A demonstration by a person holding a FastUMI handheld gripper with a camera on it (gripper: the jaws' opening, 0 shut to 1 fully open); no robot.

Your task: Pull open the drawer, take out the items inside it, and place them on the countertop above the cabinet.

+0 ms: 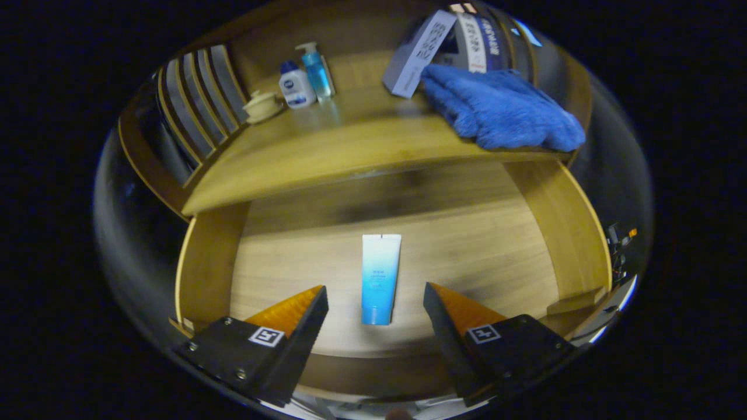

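My claw [376, 300] hangs spread over the open drawer [204, 274], the tube [380, 277] lying flat between its fingers. Risk: a slick tube (likely squashy) slipping sideways on closing, short of the counter [350, 146].

Looks like home setup, bathroom or bedroom vanity kind of corner, staged in booth. Wooden cabinet [373, 146] with warm wood countertop, slatted wooden side rail [198, 99] at its left end. Toiletries on top: blue pump bottle [317, 70], white lotion bottle [296, 86], small cream lidded jar [262, 105]. Folded blue towel [502, 111] at right, printed cardboard box [417, 52] leaning behind it. Open wooden drawer [204, 274] below holds blue-and-white cosmetic tube [379, 277]. Personal-care stuff everywhere, so household, not shop or lab.
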